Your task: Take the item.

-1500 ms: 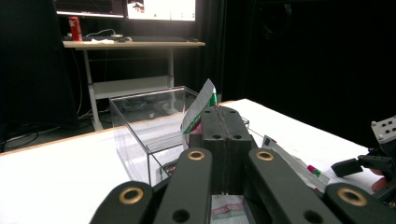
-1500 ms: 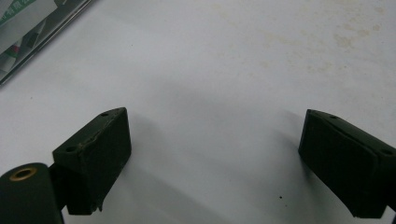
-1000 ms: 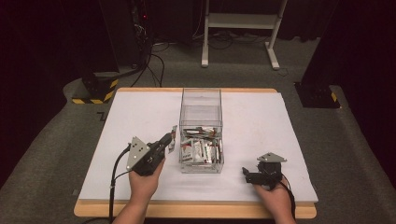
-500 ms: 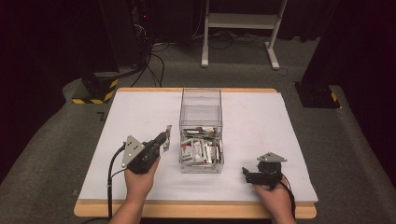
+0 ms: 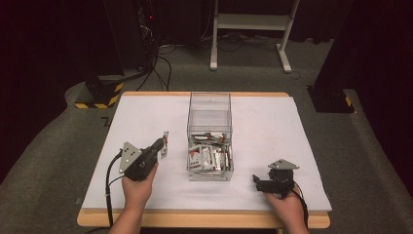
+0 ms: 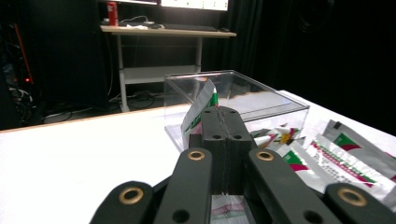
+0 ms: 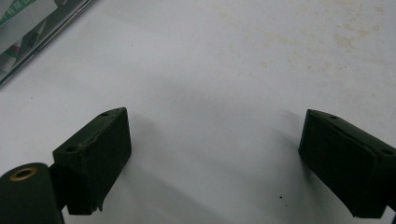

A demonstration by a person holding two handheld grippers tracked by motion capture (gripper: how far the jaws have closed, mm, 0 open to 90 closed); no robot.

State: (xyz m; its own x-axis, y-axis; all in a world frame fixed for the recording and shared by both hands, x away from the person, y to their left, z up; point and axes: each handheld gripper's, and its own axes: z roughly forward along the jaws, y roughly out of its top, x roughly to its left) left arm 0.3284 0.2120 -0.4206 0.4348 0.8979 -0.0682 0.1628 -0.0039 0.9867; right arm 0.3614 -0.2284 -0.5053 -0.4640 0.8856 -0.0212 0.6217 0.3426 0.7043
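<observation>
A clear plastic box (image 5: 209,105) stands at the middle of the white table (image 5: 272,131), with several red, green and white sachets (image 5: 209,157) lying in its near part. My left gripper (image 5: 162,144) is to the left of the box, lifted off the table, and is shut on one sachet (image 5: 165,145). In the left gripper view that sachet (image 6: 200,108) sticks up edge-on from between the closed jaws, with the box (image 6: 261,100) behind it. My right gripper (image 5: 255,181) rests near the table's front right, open. Its fingers (image 7: 95,151) stand wide apart over bare white table.
A white desk frame (image 5: 251,22) stands on the grey carpet beyond the table. A black stand with yellow hazard stripes (image 5: 100,92) sits at the back left, and a dark base (image 5: 331,95) at the back right. Cables trail across the floor.
My left gripper has drawn back to the left, away from the box, carrying the sachet with it. The right gripper has stayed where it was.
</observation>
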